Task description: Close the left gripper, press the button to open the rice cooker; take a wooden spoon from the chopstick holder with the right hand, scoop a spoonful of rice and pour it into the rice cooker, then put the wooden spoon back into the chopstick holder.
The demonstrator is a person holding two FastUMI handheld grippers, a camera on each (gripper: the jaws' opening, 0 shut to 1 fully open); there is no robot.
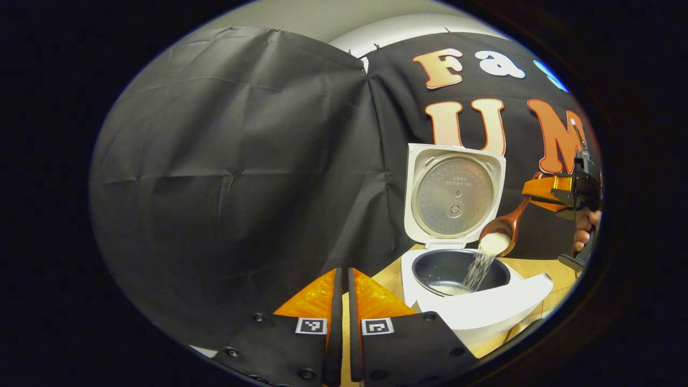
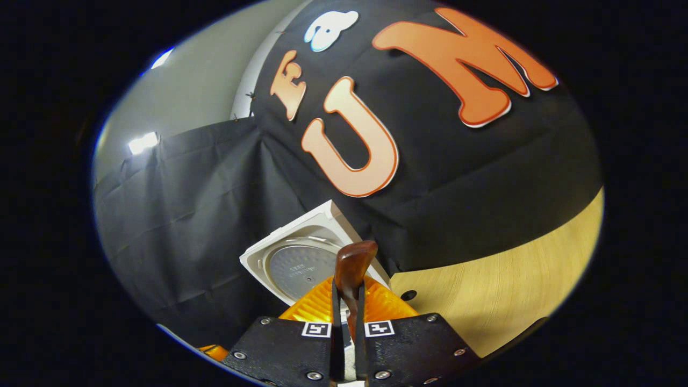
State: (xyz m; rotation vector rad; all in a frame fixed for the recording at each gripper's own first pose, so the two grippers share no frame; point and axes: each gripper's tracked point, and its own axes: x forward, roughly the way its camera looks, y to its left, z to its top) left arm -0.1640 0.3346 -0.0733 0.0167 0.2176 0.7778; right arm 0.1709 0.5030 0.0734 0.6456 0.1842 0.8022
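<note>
Above the one open rice cooker, we are tipping one wooden spoon, right gripper clamping it; left gripper sitting narrowed at seven o'clock, holding nothing.

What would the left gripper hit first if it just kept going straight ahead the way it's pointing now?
Probably the black cloth wall. The left gripper, fingers closed, points just left of the rice cooker, so it would likely pass beside the cooker, though depth is hard to judge.
</note>
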